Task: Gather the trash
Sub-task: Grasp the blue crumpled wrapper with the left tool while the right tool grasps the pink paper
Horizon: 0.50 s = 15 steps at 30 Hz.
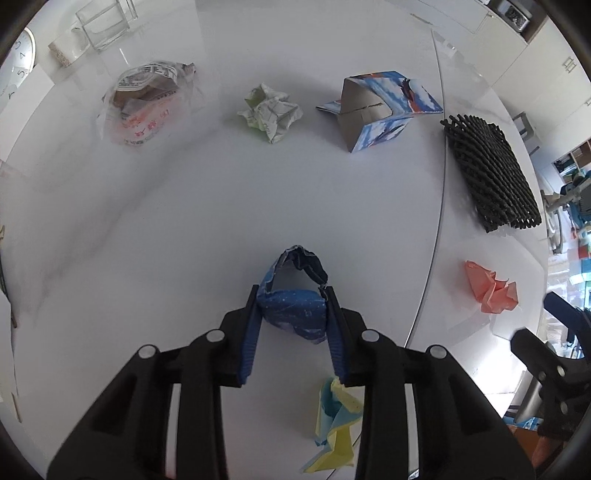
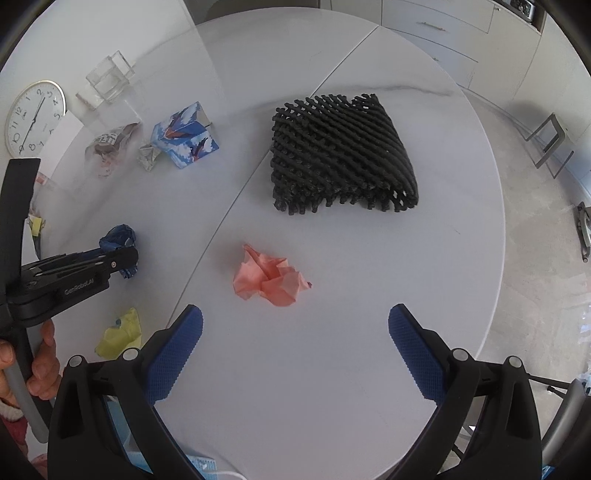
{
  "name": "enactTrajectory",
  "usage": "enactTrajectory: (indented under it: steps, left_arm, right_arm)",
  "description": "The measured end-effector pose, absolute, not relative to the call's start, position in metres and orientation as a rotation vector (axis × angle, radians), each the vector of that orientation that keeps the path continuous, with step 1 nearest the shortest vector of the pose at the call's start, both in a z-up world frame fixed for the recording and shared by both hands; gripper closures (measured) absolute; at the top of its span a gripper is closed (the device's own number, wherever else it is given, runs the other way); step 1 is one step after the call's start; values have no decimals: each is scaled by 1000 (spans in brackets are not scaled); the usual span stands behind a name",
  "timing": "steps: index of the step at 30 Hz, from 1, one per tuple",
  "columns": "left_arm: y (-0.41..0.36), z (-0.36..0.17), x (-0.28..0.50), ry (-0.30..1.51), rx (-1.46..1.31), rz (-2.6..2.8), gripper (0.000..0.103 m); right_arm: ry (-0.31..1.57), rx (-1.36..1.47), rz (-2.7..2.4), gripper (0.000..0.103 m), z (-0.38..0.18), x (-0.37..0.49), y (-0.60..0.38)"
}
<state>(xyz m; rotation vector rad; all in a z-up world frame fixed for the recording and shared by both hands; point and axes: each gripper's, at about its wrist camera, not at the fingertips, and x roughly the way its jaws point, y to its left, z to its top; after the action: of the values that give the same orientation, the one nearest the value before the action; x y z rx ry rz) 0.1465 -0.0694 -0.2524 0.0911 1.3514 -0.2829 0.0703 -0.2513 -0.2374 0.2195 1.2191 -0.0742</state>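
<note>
My left gripper (image 1: 291, 295) is shut on a crumpled dark blue wrapper (image 1: 293, 312), held between its blue pads over the white table (image 1: 184, 221); it shows in the right wrist view (image 2: 120, 240) too. My right gripper (image 2: 295, 325) is open and empty, just short of a crumpled pink paper (image 2: 267, 278), also seen in the left wrist view (image 1: 489, 290). A crumpled yellow and blue paper (image 1: 336, 432) lies under the left gripper. Further off lie a white crumpled paper (image 1: 271, 110), a torn blue carton (image 1: 380, 110), a clear plastic bag with wrappers (image 1: 147, 105) and a black foam net (image 2: 340, 155).
A clear glass box (image 1: 105, 27) and a wall clock (image 2: 33, 118) stand at the table's far left. A seam (image 2: 221, 221) runs across the round table. A metal stool frame (image 2: 550, 144) stands on the floor to the right.
</note>
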Motion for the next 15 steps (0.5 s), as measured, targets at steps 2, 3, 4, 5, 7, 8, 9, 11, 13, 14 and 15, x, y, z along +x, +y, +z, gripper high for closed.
enactTrajectory:
  steps: [2, 3, 4, 5, 7, 8, 9, 11, 13, 14, 15]
  left_arm:
    - [-65, -251, 147, 1362, 76, -288, 71]
    - [-63, -250, 147, 1363, 69, -292, 71]
    - [-61, -248, 145, 1361, 66, -297, 71]
    - [-59, -246, 144, 1359, 68, -298, 71]
    - [-55, -241, 143, 1353, 79, -303, 71]
    - [-57, -236, 144, 1349, 79, -305, 71]
    - [-55, -233, 142, 1346, 74, -307, 71]
    - [-53, -230, 142, 1341, 68, -304, 71]
    - [-54, -224, 140, 1331, 73, -307, 71]
    - [-55, -220, 138, 1324, 82, -306, 71]
    - [-58, -216, 137, 1317, 89, -307, 71]
  right_arm:
    - [1233, 218, -60, 12, -245, 77, -249]
    - [1243, 211, -56, 16, -250, 81, -248]
    - [1249, 206, -55, 21, -252, 83, -247]
    - [1261, 200, -50, 23, -258, 88, -245]
    - [1275, 187, -39, 33, -265, 93, -241]
    - [1264, 157, -44, 37, -264, 94, -238]
    - [1267, 137, -46, 43, -263, 95, -236]
    - [1266, 115, -38, 53, -261, 97, -233]
    - [1266, 137, -17, 57, -258, 96, -234]
    - [1264, 142, -13, 57, -257, 95, -234]
    - [1259, 143, -13, 57, -255, 94, -235]
